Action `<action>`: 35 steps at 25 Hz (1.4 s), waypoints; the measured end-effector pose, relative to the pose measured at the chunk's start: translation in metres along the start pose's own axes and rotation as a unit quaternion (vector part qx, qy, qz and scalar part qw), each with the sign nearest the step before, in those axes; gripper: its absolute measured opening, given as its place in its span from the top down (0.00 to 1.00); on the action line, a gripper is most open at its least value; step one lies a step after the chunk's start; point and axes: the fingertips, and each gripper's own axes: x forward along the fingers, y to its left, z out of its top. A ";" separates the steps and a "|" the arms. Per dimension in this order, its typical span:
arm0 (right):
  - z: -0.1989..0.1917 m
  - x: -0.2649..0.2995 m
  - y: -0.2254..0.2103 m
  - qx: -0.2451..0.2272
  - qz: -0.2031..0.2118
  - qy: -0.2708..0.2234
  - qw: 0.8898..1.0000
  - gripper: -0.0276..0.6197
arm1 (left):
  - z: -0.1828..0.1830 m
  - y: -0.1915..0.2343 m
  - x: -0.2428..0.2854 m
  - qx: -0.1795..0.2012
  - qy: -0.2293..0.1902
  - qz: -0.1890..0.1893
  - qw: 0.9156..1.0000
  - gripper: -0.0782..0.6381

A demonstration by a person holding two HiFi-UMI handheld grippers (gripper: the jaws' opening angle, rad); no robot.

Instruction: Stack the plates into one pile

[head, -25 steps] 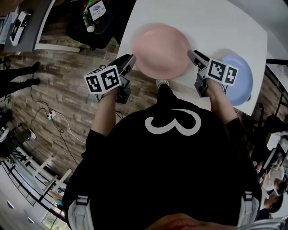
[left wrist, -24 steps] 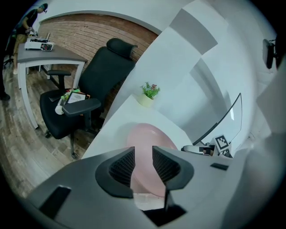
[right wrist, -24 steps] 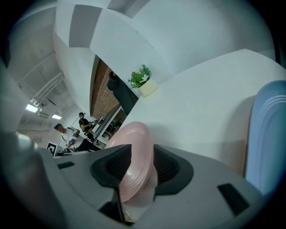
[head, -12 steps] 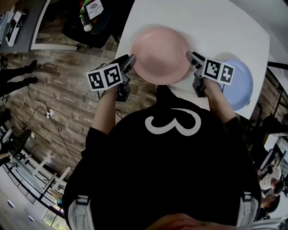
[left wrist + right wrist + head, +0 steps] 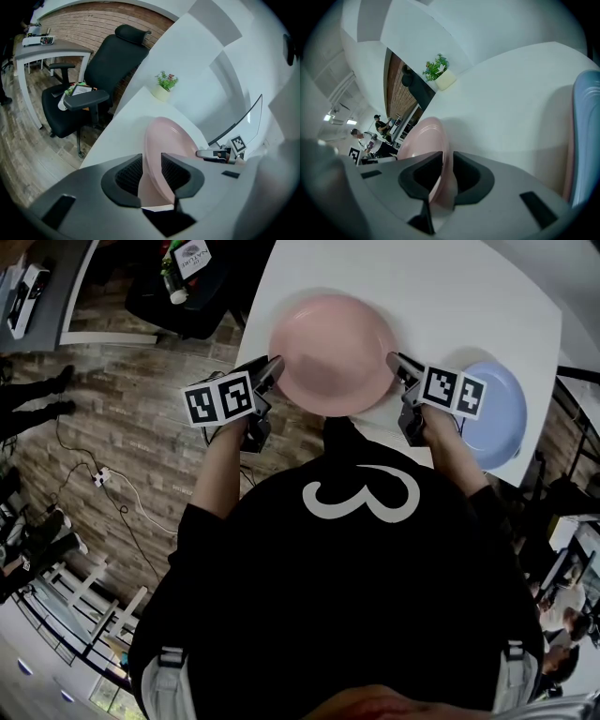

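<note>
A pink plate [image 5: 333, 352] lies near the front of the white table [image 5: 450, 296], and it looks to rest on it. My left gripper [image 5: 272, 371] is at its left rim. In the left gripper view [image 5: 151, 161] the jaws have just been opening and stand open, with the pink rim [image 5: 168, 138] between them. My right gripper [image 5: 396, 367] is at the right rim. Its jaws [image 5: 447, 159] have just been closing and are shut on the pink rim [image 5: 419, 136]. A blue plate [image 5: 492, 413] lies just right of the right gripper, and its edge [image 5: 586, 136] shows in the right gripper view.
A small potted plant [image 5: 164, 86] stands at the table's far side. A black office chair [image 5: 108, 65] and a grey desk [image 5: 47, 47] stand left of the table. The table's front edge runs just under both grippers. People stand far off in the right gripper view.
The pink plate and both grippers have sunk a little toward the table. The plate was blurred before and is sharp and still now.
</note>
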 end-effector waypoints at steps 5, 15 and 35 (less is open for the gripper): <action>-0.001 0.000 0.001 0.006 0.003 -0.002 1.000 0.85 | -0.002 0.001 0.001 0.000 0.002 0.000 1.000 0.74; 0.000 0.001 0.003 0.007 0.006 0.001 1.000 0.87 | 0.000 0.006 0.002 -0.002 0.002 0.009 1.000 0.79; -0.006 -0.014 0.010 -0.006 0.002 -0.014 1.000 0.87 | -0.010 -0.004 -0.011 0.012 0.000 0.015 1.000 0.79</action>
